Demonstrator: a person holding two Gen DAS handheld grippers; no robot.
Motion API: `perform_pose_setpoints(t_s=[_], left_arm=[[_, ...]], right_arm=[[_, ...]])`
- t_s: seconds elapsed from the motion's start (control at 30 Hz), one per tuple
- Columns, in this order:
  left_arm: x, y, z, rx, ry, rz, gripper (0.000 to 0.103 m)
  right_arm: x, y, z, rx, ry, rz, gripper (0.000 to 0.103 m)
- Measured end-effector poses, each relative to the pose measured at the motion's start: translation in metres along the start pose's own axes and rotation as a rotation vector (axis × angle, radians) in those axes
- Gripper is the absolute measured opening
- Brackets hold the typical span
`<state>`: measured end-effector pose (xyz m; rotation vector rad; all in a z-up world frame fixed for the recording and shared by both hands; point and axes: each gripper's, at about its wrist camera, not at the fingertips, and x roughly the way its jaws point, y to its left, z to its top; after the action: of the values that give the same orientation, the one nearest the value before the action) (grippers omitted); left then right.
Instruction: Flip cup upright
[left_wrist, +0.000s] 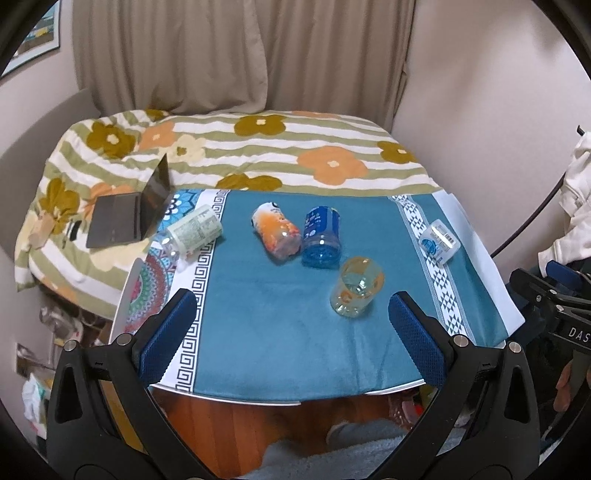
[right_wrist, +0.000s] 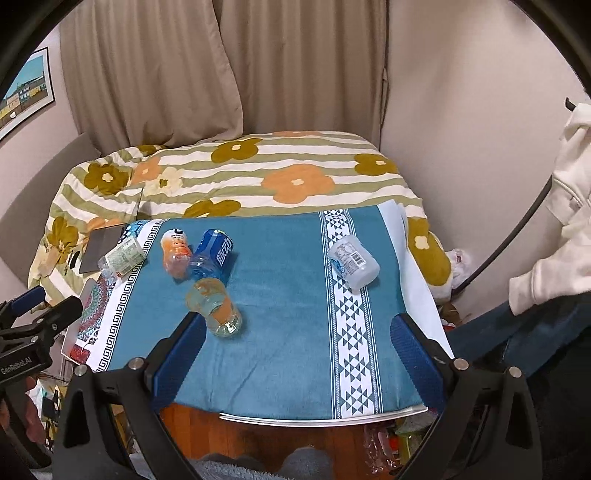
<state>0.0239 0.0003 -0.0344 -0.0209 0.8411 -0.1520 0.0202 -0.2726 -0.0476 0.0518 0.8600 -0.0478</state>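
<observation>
Several cut-bottle cups lie on their sides on the teal cloth. A clear yellowish cup lies nearest, also in the right wrist view. Behind it lie a blue cup and an orange cup. A green-labelled cup lies at the left and a white one at the right. My left gripper is open and empty, near the table's front. My right gripper is open and empty, its left finger close to the yellowish cup.
A flowered quilt covers the bed behind the table, with an open laptop on it at the left. Curtains and walls stand beyond. The table's front edge is near, with wooden floor below. Clutter lies at both sides.
</observation>
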Motion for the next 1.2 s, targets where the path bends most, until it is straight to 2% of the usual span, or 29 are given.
perform_pose_setpoints(t_s=[1.2], left_arm=[[-0.0033, -0.0012, 0.0056, 0.017, -0.039, 0.033, 0.103]], right_arm=[[-0.0059, 0.0035, 0.0048, 0.003, -0.031, -0.016, 0.100]])
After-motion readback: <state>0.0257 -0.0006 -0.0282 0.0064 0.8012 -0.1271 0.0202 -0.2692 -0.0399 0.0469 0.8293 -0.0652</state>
